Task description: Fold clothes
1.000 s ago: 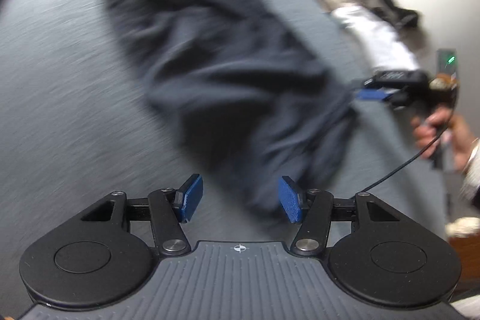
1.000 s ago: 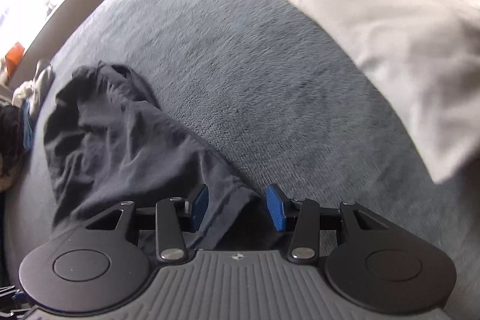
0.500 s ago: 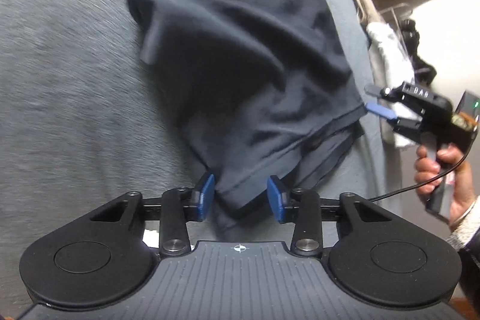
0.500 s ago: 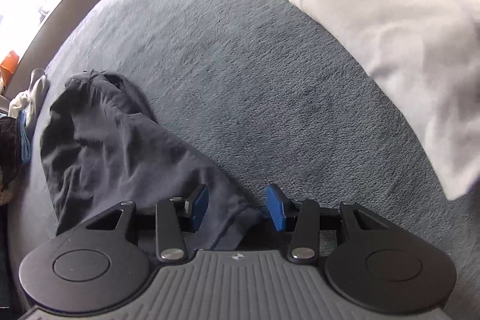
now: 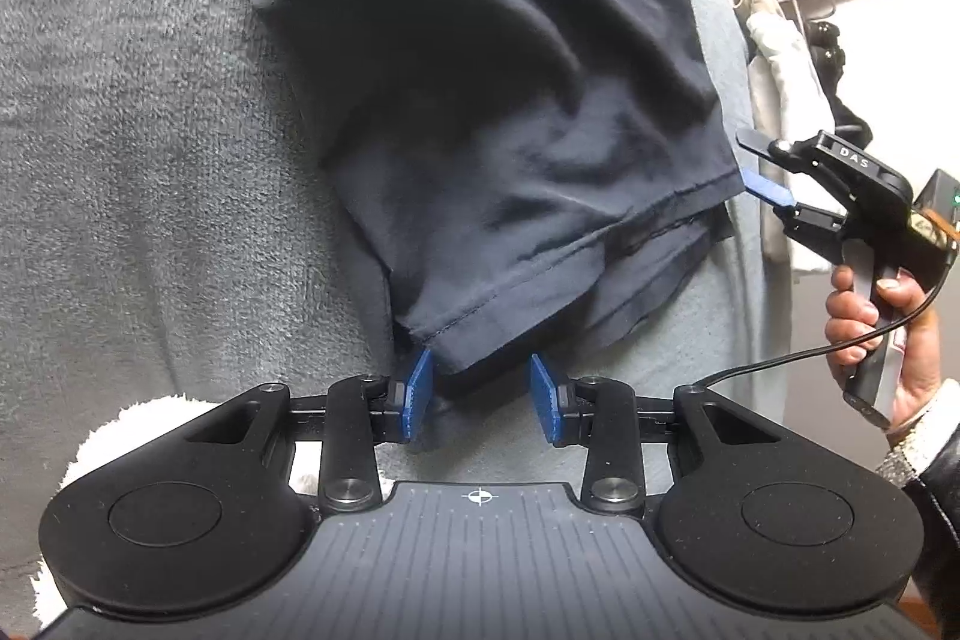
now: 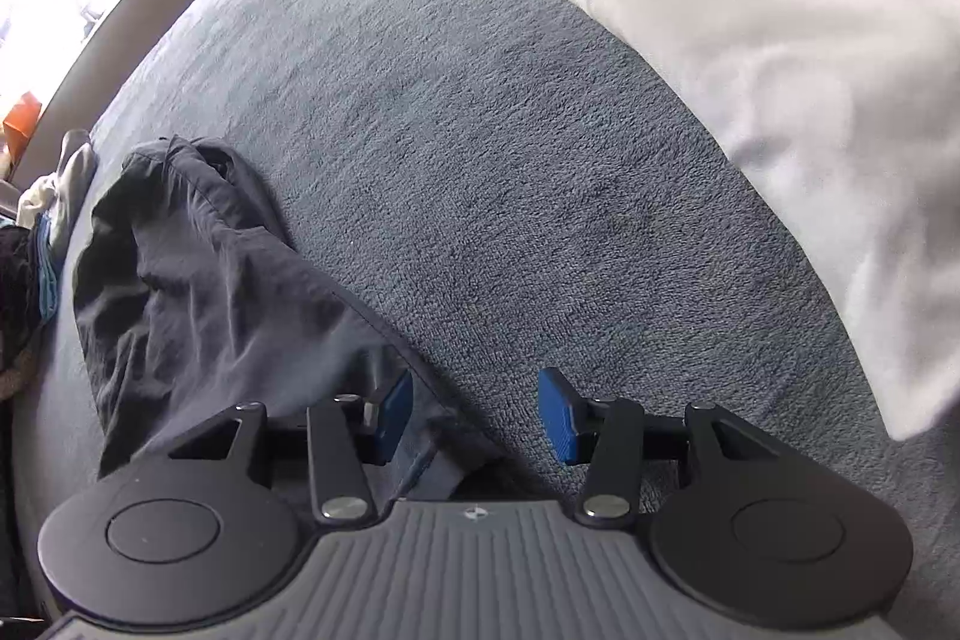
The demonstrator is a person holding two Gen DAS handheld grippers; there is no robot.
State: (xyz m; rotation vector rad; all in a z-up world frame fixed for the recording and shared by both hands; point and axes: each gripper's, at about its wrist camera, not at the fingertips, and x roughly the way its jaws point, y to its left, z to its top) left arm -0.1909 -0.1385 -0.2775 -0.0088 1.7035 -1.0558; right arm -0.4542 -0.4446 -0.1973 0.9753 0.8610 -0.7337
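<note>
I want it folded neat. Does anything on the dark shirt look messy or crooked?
Yes. The dark garment lies rumpled on the gray blanket, and at its hem the two layers do not line up: the lower one sticks out past the upper.

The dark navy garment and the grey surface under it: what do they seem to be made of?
The dark navy garment looks like thin, smooth, matte woven fabric, perhaps a cotton or synthetic blend: soft creases and a stitched hem show. The grey surface looks like plush fleece or terry, likely a blanket: its nap is short, fuzzy and dull. The exact fibre of either cannot be told.
</note>
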